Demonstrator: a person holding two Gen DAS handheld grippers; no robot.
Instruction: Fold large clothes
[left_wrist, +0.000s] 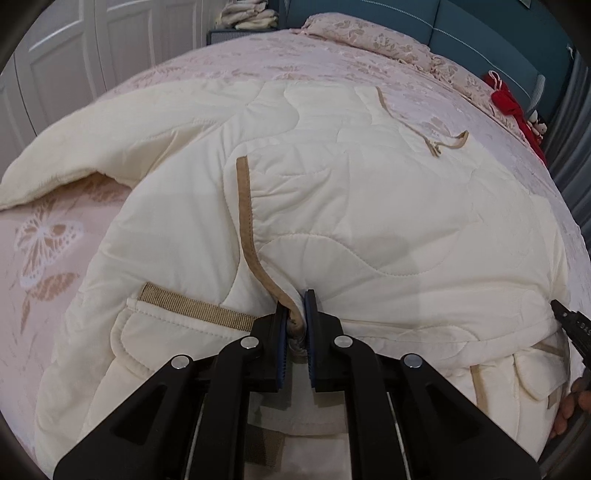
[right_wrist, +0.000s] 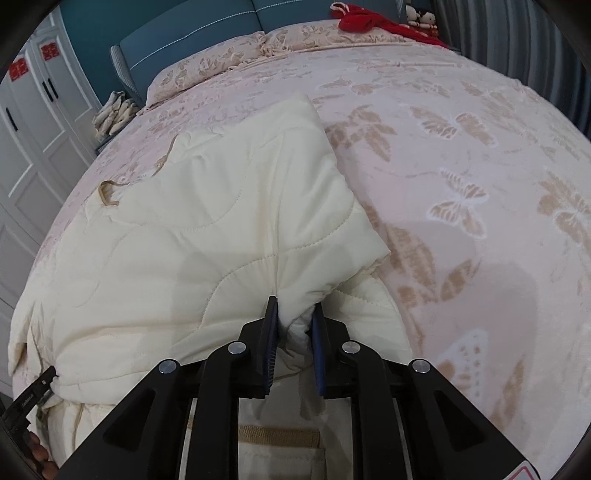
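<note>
Nearest the lens in the left wrist view, the left tongs (left_wrist: 295, 317) are clamped on the tan-bound front edge (left_wrist: 245, 206) of a cream quilted coat (left_wrist: 369, 206), the binding bunched between the blue pads. In the right wrist view the right tongs (right_wrist: 293, 317) pinch a gathered wad of the same coat's padded fabric, so both pairs are closed on cloth rather than standing open. The coat lies spread on the bed (right_wrist: 461, 155), stretching away ahead of both tongs over a pink butterfly-patterned bedspread; one folded-over part (right_wrist: 295, 155) reaches straight out from the right tongs, and a sleeve (left_wrist: 74, 147) trails off to the left of the left tongs. A flapped pocket with ribbed tan trim (left_wrist: 195, 306) sits just left of the left tongs, and a loose tan drawstring (left_wrist: 443, 144) lies well beyond them to the right. The step in hand looks like carrying the near hem over toward the far end. To do it well, both tongs should probably lift together and level, keeping the fabric between them taut enough not to sag, then travel forward at the same pace so the fold line runs straight. The thick padding may slip from a shallow pinch, so the grips should stay firm until the edge lands flat.
</note>
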